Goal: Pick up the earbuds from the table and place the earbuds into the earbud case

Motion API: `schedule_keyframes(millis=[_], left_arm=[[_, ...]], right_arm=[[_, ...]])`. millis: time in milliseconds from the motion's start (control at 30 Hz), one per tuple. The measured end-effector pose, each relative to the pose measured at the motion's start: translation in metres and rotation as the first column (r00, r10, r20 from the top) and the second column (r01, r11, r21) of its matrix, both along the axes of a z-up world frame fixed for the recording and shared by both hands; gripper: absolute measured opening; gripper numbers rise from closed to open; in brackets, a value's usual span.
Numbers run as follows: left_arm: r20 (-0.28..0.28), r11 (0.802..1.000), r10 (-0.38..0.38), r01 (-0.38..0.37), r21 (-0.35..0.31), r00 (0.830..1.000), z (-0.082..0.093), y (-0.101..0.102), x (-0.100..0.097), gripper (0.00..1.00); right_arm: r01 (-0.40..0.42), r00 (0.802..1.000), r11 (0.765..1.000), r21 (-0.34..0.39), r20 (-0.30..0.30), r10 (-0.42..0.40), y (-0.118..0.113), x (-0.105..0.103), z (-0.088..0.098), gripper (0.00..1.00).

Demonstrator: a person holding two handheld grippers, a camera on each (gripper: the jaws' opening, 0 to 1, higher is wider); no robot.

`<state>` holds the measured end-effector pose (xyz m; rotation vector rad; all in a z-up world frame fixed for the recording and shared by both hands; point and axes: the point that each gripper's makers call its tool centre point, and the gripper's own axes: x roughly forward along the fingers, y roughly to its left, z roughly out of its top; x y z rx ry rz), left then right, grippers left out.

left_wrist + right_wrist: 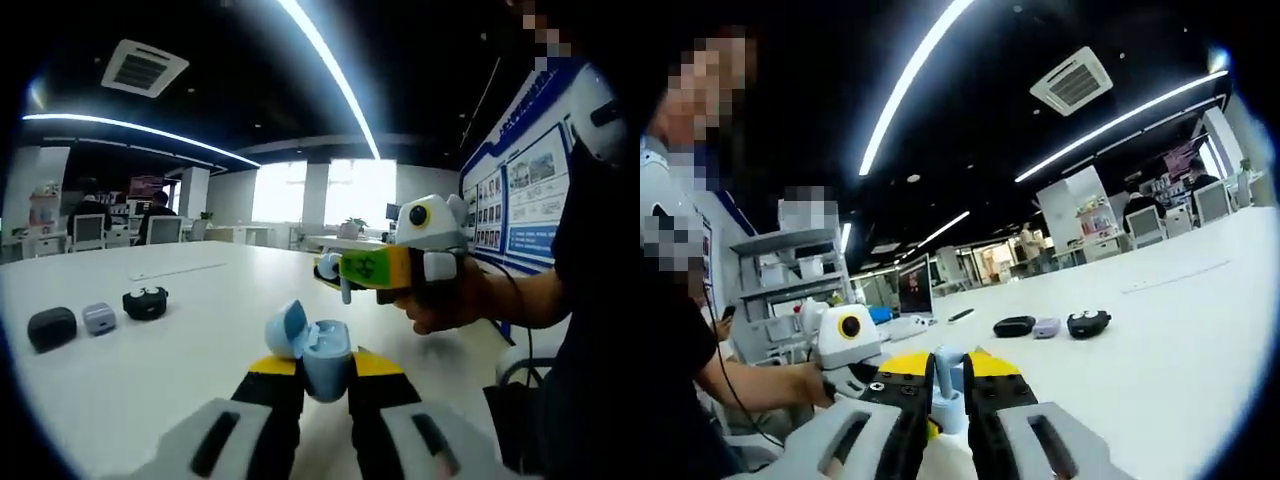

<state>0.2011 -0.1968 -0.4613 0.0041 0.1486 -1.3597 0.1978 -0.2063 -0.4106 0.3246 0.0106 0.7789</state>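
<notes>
My left gripper [325, 372] is shut on a light blue earbud case [318, 352], held above the white table [150, 380] with its lid [286, 330] tipped open to the left. My right gripper [330, 270], held in a person's hand, comes in from the right, just above and behind the case. A small light blue earbud [344, 291] sticks out from between its nearly shut jaws. In the right gripper view the same light blue earbud [947, 385] sits pinched in my right gripper [951, 375], and my left gripper [875, 388] is close on the left.
Three more cases lie on the table: a black one [51, 327], a lavender one [98, 317] and an open black one holding white earbuds [145, 302]. The person [590, 300] stands beside the table. Chairs and desks stand far behind.
</notes>
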Motion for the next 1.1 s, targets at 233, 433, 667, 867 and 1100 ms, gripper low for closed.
schedule_keyframes(millis=[233,433,667,867,1100], left_arm=[[-0.008,1.0,-0.02,0.019,-0.015,1.0,0.003,0.003,-0.001,0.19],[-0.031,0.997,-0.068,0.067,-0.041,0.997,0.007,0.005,-0.008,0.19],[-0.05,0.994,-0.088,0.084,-0.076,0.995,0.014,0.008,-0.009,0.19],[-0.037,0.995,-0.059,0.056,-0.081,0.998,0.016,0.007,-0.005,0.19],[-0.035,0.996,-0.048,0.045,-0.081,0.998,0.016,0.004,-0.004,0.19]], right_arm=[[-0.055,0.998,0.998,-0.011,0.006,0.055,0.01,-0.003,0.001,0.11],[-0.118,0.993,0.993,-0.015,0.012,0.118,0.014,-0.007,0.004,0.11],[-0.175,0.984,0.984,-0.03,0.033,0.176,0.012,-0.007,0.008,0.11],[-0.134,0.99,0.991,-0.004,0.048,0.134,0.015,-0.006,0.011,0.11],[-0.057,0.997,0.998,-0.022,0.056,0.058,0.015,-0.003,0.002,0.11]])
